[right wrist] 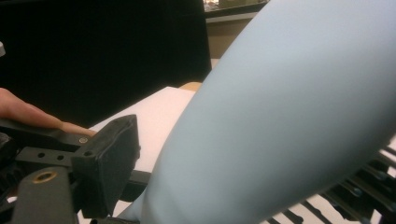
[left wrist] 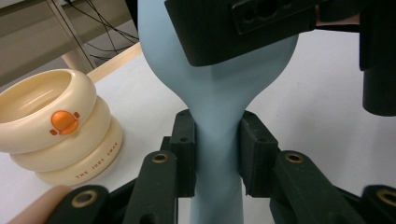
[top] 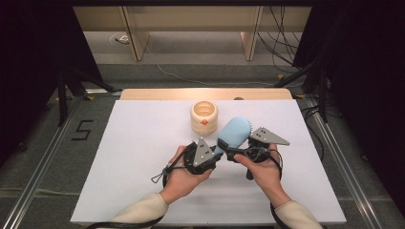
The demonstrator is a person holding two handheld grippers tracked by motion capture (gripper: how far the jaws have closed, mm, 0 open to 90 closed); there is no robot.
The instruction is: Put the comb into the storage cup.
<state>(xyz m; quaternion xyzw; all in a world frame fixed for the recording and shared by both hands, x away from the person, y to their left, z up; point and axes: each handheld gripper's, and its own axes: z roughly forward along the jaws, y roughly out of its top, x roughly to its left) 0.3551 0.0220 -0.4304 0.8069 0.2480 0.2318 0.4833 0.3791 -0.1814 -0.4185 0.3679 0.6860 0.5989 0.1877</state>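
A light blue brush (top: 234, 132) is held above the white table, its head pointing away from me. My left gripper (top: 217, 153) is shut on the brush's narrow handle (left wrist: 217, 154), one pad pressed on each side. My right gripper (top: 230, 150) reaches in from the right at the base of the brush head. In the right gripper view its one visible pad (right wrist: 109, 158) stands a little off the smooth back of the brush (right wrist: 280, 116), and bristles show at the lower right. The other pad is hidden.
A cream container of stacked rings (top: 204, 116) with an orange duck mark (left wrist: 64, 122) stands just beyond the hands at the table's middle back. The white tabletop (top: 138, 157) lies on a wooden board. Cables and dark stands surround the table.
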